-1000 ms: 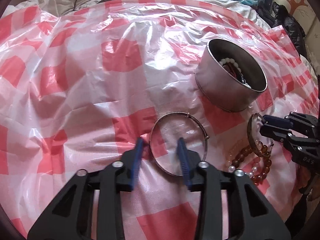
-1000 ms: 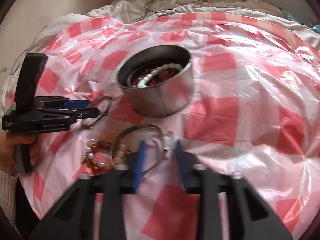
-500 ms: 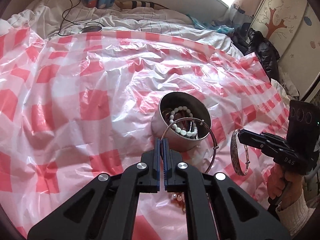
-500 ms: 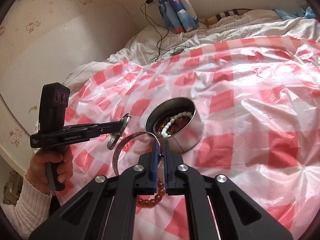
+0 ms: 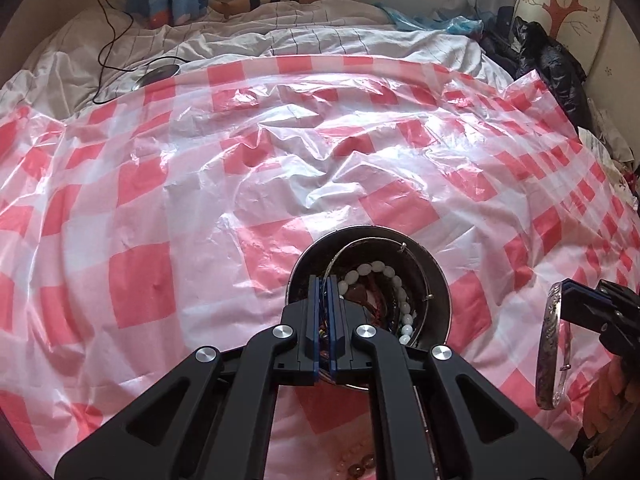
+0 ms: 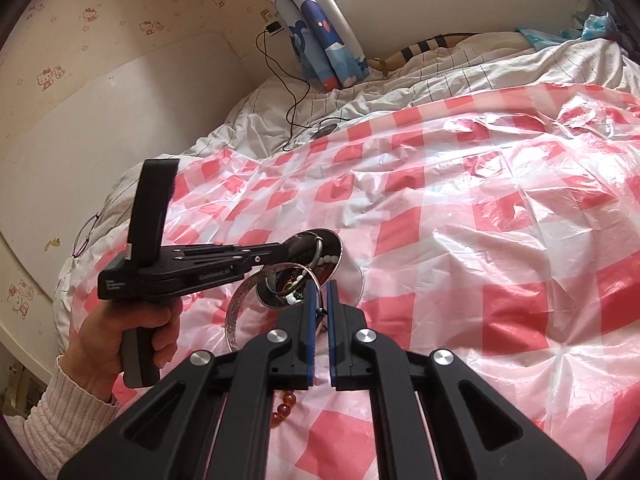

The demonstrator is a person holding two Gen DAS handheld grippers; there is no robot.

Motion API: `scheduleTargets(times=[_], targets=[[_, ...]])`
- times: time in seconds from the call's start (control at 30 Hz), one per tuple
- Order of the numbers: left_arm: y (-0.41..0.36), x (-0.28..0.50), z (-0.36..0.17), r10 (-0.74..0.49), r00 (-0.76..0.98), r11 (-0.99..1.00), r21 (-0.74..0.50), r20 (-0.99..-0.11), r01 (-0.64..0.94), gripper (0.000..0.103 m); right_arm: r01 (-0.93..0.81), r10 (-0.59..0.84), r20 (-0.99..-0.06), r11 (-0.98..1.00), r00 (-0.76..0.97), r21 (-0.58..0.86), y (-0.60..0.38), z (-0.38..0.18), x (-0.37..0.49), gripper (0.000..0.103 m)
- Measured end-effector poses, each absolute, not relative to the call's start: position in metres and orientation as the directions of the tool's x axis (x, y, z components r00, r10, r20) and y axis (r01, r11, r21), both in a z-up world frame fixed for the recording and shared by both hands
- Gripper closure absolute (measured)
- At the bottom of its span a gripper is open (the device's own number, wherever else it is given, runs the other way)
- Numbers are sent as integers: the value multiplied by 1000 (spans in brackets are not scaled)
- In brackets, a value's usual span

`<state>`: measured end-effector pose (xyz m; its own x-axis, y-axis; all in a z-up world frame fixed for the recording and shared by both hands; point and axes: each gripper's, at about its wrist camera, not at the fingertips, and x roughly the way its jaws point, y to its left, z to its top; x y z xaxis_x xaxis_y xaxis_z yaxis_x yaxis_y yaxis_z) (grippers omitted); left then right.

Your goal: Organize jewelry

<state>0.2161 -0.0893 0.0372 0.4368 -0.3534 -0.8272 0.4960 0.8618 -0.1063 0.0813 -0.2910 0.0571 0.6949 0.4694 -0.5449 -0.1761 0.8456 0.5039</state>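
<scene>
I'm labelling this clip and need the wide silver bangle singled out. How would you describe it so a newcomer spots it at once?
Start at the red-and-white checked plastic sheet on the bed, then find the round metal tin of beads. To its right, the right gripper holds the wide silver bangle on edge above the sheet. Its broad patterned band sets it apart from the thin wire bangle over the tin.

The left wrist view is aimed steeply down along its own fingers, close above the metal tin, which lies just past the fingertips. The right wrist view is tilted less steeply along its fingers, with more wall taken in. The tin, the checked plastic sheet and the bed beyond are shared by both views.
</scene>
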Motion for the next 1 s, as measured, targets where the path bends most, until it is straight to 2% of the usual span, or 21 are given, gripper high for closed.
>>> scheduleTargets(times=[0.07,0.27,0.3,0.37,0.43,0.47,0.7,0.73,0.77,0.8,0.83,0.93,1.0], targets=[[-92,217,31,-333,436,863,-85,-836,497,100,-173,467,-547,847,695,503,-291,57,83,97],[-81,212,27,-399,354,845,-190,-845,500,96,-171,438,-574,872,693,458,-277,60,98,97],[-75,209,30,-402,365,851,-195,-840,488,90,-175,436,-577,875,691,451,-274,60,100,97],[-60,201,40,-427,384,854,-226,-819,468,88,-181,428,-588,884,686,432,-265,59,109,97],[-45,191,46,-400,421,877,-207,-814,433,66,-191,423,-594,890,685,413,-256,60,121,97],[-36,184,48,-397,436,884,-208,-808,420,62,-199,420,-595,894,685,402,-251,61,127,97],[-3,158,19,-426,338,876,-290,-839,385,60,-223,346,-661,938,665,266,-215,42,157,96],[-5,156,15,-431,314,870,-297,-846,393,60,-218,332,-673,943,661,251,-214,38,160,92],[-8,154,12,-435,300,864,-300,-849,405,60,-209,320,-680,947,659,244,-215,35,161,84],[-10,151,11,-444,289,856,-306,-848,417,60,-198,318,-664,947,677,252,-219,37,157,64],[-13,147,10,-458,274,846,-320,-846,426,59,-190,314,-635,947,705,257,-225,43,150,57],[-14,135,-1,-484,227,830,-362,-845,424,57,-190,293,-613,955,734,228,-234,61,128,57],[-14,128,-10,-493,199,825,-382,-847,415,57,-197,293,-635,956,715,219,-238,64,108,57]])
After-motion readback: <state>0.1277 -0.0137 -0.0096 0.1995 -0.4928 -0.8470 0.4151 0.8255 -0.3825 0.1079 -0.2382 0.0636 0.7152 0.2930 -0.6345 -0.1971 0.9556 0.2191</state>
